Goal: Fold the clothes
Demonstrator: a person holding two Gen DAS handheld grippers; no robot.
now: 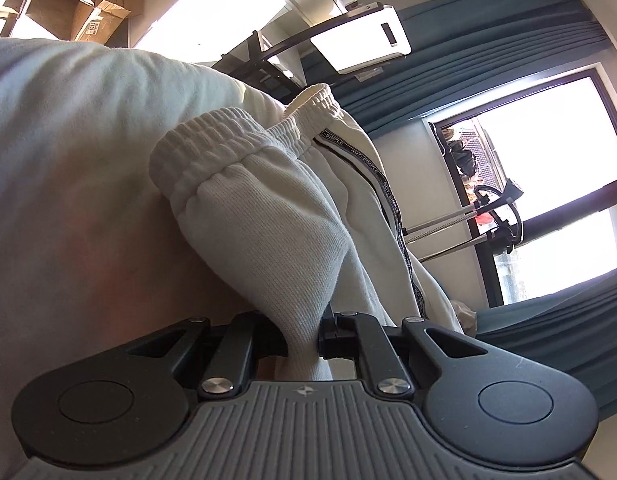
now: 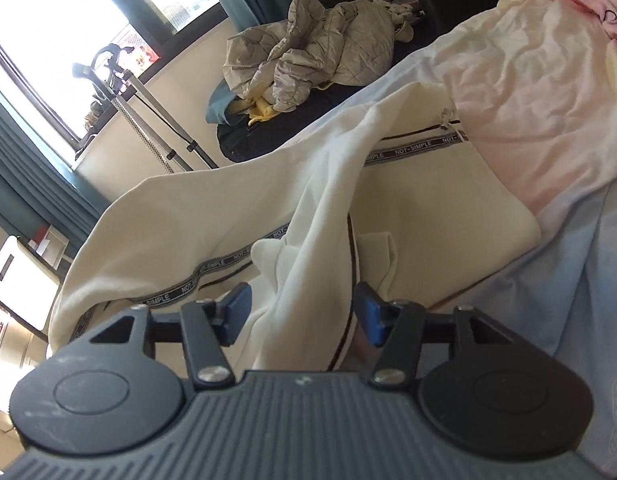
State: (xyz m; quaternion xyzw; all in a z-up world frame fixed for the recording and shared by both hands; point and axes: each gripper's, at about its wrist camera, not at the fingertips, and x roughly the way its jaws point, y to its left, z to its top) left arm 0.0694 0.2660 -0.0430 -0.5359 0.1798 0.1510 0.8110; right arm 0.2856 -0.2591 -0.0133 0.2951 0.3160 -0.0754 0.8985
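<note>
We see a bed under a pale blue sheet, teal curtains and a bright window at three o'clock in the left view; one cream knit pair of sweatpants lies across it, two ribbed cuffs showing, a lettered stripe along the leg; one crumpled grey quilted jacket at twelve o'clock; our left gripper is clamped on a trouser leg; our right gripper stands half open, cloth bunched between its blue pads, the grip uncertain.

Cream trousers — black lettered stripe
</note>
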